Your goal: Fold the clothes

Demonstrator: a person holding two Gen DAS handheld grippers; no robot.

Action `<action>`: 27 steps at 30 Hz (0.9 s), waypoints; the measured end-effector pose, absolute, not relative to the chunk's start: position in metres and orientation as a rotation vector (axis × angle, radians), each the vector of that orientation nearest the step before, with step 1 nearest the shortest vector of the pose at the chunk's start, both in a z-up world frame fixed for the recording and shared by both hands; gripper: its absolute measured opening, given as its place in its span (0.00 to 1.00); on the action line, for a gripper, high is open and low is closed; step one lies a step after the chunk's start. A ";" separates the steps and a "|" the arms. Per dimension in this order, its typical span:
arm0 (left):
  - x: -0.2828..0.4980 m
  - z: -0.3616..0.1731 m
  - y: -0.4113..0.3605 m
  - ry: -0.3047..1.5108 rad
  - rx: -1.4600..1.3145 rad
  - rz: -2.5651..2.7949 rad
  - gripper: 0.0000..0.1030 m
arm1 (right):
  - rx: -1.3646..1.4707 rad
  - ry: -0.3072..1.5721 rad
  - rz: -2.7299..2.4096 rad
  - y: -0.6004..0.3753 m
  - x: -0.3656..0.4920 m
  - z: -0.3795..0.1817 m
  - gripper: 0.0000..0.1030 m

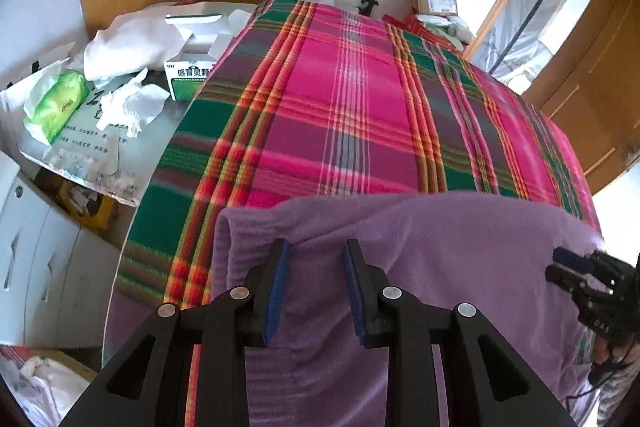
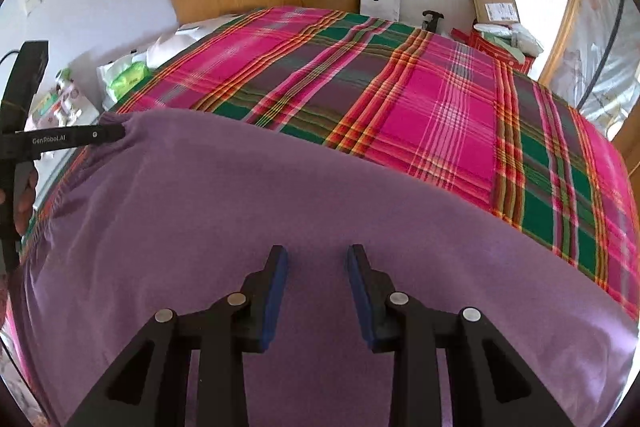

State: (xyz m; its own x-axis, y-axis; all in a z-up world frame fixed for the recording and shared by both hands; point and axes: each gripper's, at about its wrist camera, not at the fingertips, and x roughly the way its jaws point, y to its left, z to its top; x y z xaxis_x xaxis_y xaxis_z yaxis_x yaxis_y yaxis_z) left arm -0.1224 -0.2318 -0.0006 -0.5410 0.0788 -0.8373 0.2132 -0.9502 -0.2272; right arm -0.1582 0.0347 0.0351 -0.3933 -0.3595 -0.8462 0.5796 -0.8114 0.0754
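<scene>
Across the lower half of both views, the garment (image 1: 440,235), a purple fleece piece, is lying spread on the plaid blanket (image 1: 340,99), with its far edge running across mid-frame.

Left gripper (image 1: 316,291): the jaws are standing partly apart in its own view, with purple cloth filling the gap. In the right wrist view its tip is sitting at the cloth's upper-left corner, where the fabric is puckering toward it. On that evidence it is judged to be pinching the garment's edge.

Right gripper (image 2: 318,291): the jaws are likewise standing partly apart over smooth cloth. No pucker is showing at the pads, so whether it is gripping or merely hovering cannot be told.

Step in hand, as judged: the garment is being laid out or carried over by its edge for a first fold. The next move is calling for both corners to be held firmly and brought across evenly, with the edge kept taut and square to the blanket's stripes.

Hidden or unclear: the garment's near part is running out of the bottom of both frames, so its type and sleeves are not showing. The fingers are covering the cloth beneath them. Only a sliver of the hand (image 2: 24,195) is appearing at the left edge.
</scene>
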 end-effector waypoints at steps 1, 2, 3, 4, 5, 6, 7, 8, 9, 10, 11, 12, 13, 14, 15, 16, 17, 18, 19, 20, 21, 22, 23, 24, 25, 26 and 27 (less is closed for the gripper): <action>-0.124 0.000 -0.232 0.464 1.461 -2.650 0.28 | 1.254 0.309 -2.218 0.034 -0.160 0.035 0.32; -0.125 0.000 -0.232 0.458 1.454 -2.652 0.28 | 1.241 0.306 -2.228 0.034 -0.162 0.034 0.31; -0.126 0.000 -0.232 0.453 1.444 -2.656 0.28 | 1.230 0.305 -2.239 0.034 -0.164 0.034 0.31; -0.126 0.000 -0.232 0.459 1.437 -2.656 0.28 | 1.220 0.307 -2.253 0.034 -0.166 0.034 0.30; -0.126 0.000 -0.232 0.467 1.432 -2.654 0.28 | 1.216 0.305 -2.264 0.034 -0.168 0.033 0.30; -0.126 0.001 -0.233 0.478 1.431 -2.649 0.28 | 1.214 0.299 -2.272 0.033 -0.169 0.033 0.30; -0.126 0.001 -0.233 0.490 1.432 -2.644 0.28 | 1.216 0.289 -2.275 0.035 -0.170 0.034 0.30; -0.126 0.001 -0.234 0.503 1.433 -2.638 0.28 | 1.219 0.277 -2.274 0.038 -0.170 0.035 0.30; -0.126 0.002 -0.234 0.515 1.434 -2.633 0.28 | 1.218 0.267 -2.286 0.044 -0.170 0.037 0.29; -0.124 0.003 -0.235 0.531 1.432 -2.627 0.28 | 1.212 0.259 -2.308 0.051 -0.168 0.040 0.29; -0.122 0.004 -0.235 0.549 1.428 -2.622 0.28 | 1.213 0.249 -2.334 0.063 -0.167 0.043 0.30; -0.118 0.006 -0.235 0.550 1.413 -2.622 0.28 | 1.219 0.237 -2.362 0.077 -0.166 0.044 0.30; -0.113 0.009 -0.234 0.546 1.393 -2.624 0.28 | 1.236 0.219 -2.395 0.094 -0.167 0.045 0.30; -0.109 0.013 -0.233 0.543 1.374 -2.625 0.28 | 1.263 0.196 -2.432 0.112 -0.168 0.045 0.30; -0.103 0.016 -0.231 0.541 1.359 -2.632 0.28 | 1.299 0.171 -2.471 0.132 -0.171 0.044 0.30; -0.098 0.020 -0.229 0.552 1.350 -2.647 0.28 | 1.344 0.145 -2.512 0.152 -0.174 0.042 0.30; -0.093 0.022 -0.226 0.567 1.341 -2.665 0.28 | 1.389 0.118 -2.552 0.171 -0.177 0.039 0.30; -0.089 0.025 -0.221 0.568 1.343 -2.683 0.28 | 1.419 0.090 -2.583 0.188 -0.179 0.038 0.30; -0.085 0.027 -0.214 0.558 1.352 -2.701 0.28 | 1.437 0.062 -2.605 0.202 -0.180 0.037 0.29; -0.082 0.028 -0.208 0.546 1.363 -2.718 0.28 | 1.454 0.034 -2.627 0.215 -0.181 0.036 0.24; -0.080 0.028 -0.201 0.534 1.377 -2.729 0.28 | 1.472 0.005 -2.649 0.229 -0.182 0.035 0.23; -0.079 0.029 -0.196 0.531 1.393 -2.739 0.28 | 1.486 0.002 -2.674 0.239 -0.182 0.035 0.23; -0.078 0.029 -0.190 0.529 1.410 -2.750 0.28 | 1.495 0.025 -2.693 0.244 -0.181 0.034 0.23; -0.075 0.030 -0.184 0.524 1.423 -2.759 0.28 | 1.494 0.049 -2.700 0.248 -0.179 0.034 0.24; -0.073 0.032 -0.179 0.520 1.429 -2.769 0.28 | 1.486 0.071 -2.704 0.252 -0.177 0.034 0.24; -0.071 0.033 -0.173 0.516 1.434 -2.782 0.28 | 1.482 0.096 -2.718 0.257 -0.175 0.034 0.24; -0.068 0.034 -0.166 0.513 1.447 -2.796 0.28 | 1.486 0.115 -2.743 0.261 -0.173 0.034 0.24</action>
